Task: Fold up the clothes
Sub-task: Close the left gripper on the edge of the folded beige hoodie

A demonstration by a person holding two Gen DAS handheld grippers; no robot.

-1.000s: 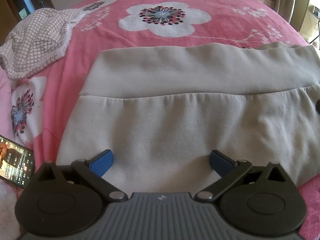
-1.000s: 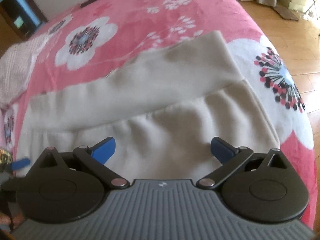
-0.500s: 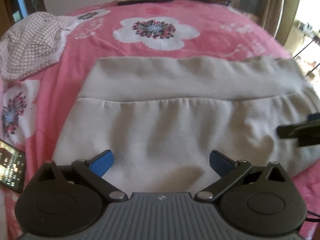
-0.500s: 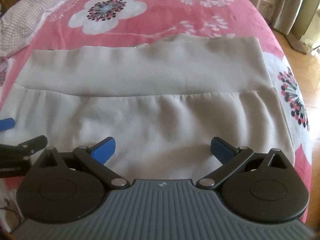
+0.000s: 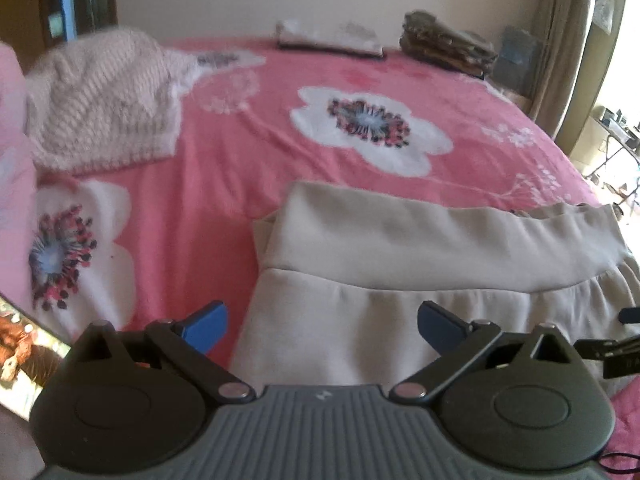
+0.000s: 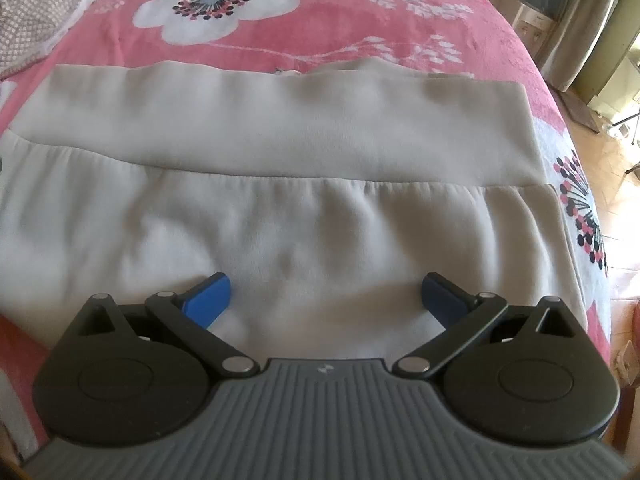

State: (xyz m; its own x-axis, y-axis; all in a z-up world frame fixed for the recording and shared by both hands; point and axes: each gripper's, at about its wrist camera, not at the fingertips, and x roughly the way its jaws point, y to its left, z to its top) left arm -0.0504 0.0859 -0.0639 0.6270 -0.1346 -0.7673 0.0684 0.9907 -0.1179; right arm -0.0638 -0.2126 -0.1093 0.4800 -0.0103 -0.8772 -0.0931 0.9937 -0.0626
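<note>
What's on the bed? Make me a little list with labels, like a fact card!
bed cover: pink blanket with big white flowers
main clothing: beige garment lying flat, wide band along its far edge
other clothing: checked cloth bunched up at the far left
far end of bed: folded piles by the wall
phone: phone, screen lit, at the near left edge
left claw: open, over the garment's left edge
right claw: open, over the garment
holding anything: no
</note>
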